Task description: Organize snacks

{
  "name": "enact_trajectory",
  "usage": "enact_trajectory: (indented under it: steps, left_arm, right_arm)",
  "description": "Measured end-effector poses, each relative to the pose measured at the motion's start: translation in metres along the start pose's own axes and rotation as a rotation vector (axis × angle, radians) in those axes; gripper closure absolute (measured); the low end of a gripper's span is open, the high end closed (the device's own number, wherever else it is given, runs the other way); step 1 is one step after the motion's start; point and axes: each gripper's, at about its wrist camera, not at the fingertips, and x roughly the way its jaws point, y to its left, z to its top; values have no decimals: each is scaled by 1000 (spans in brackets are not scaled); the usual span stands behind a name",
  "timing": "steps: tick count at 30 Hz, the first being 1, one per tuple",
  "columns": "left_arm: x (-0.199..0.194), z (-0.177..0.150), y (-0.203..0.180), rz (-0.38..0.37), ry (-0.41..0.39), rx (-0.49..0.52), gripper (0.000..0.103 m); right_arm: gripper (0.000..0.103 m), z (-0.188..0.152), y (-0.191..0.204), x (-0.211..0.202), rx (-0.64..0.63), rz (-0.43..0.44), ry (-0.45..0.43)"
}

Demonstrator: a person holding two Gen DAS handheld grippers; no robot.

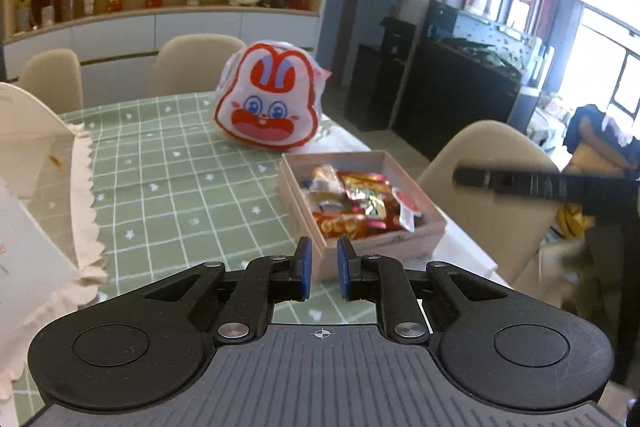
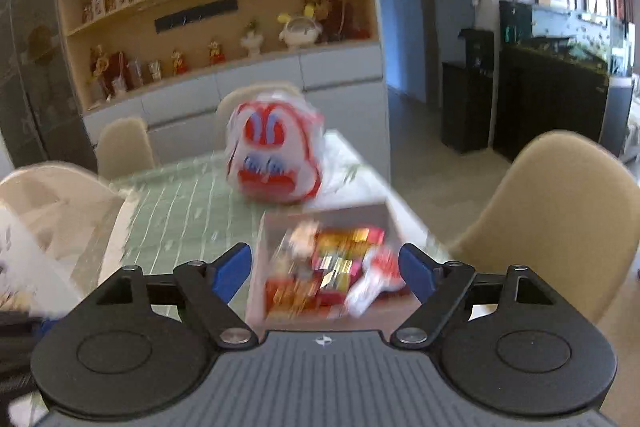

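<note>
1. Your left gripper [image 1: 323,269] hovers above the table's green checked cloth [image 1: 168,179], its blue fingers nearly together with a narrow gap, holding nothing.
2. Your right gripper [image 2: 325,273] hangs over the shallow cardboard box [image 2: 256,267], fingers wide apart and empty; this view is blurred.
3. The box sits near the table's right edge, already filled with wrapped snacks [image 1: 356,199].
4. A rabbit-face snack bag [image 1: 266,99] stands behind the box, outside it, so it probably remains to be sorted.

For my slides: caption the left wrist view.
Left hand-held gripper, narrowly open, faces a snack box and rabbit bag on a green tablecloth.
</note>
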Motion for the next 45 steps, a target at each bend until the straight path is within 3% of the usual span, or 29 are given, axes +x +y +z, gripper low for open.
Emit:
enact_trajectory:
  steps: [3,6,14,45]
  left_arm:
    - [-8,-6,-1,-32,26,-1,86]
    - [-18,-13,-2,-31,32,6,86]
    - [-30,-22,-2,-8,47,11,87]
    - [-25,-27,-2,-16,103,-9,87]
  right_arm:
    - [21,-22,19,-15,5,38,98]
    - [21,-40,36,-29,-1,53,134]
    - [21,-53,60,-45,-55,4,115]
    - [21,-64,51,-38,-56,-22,162]
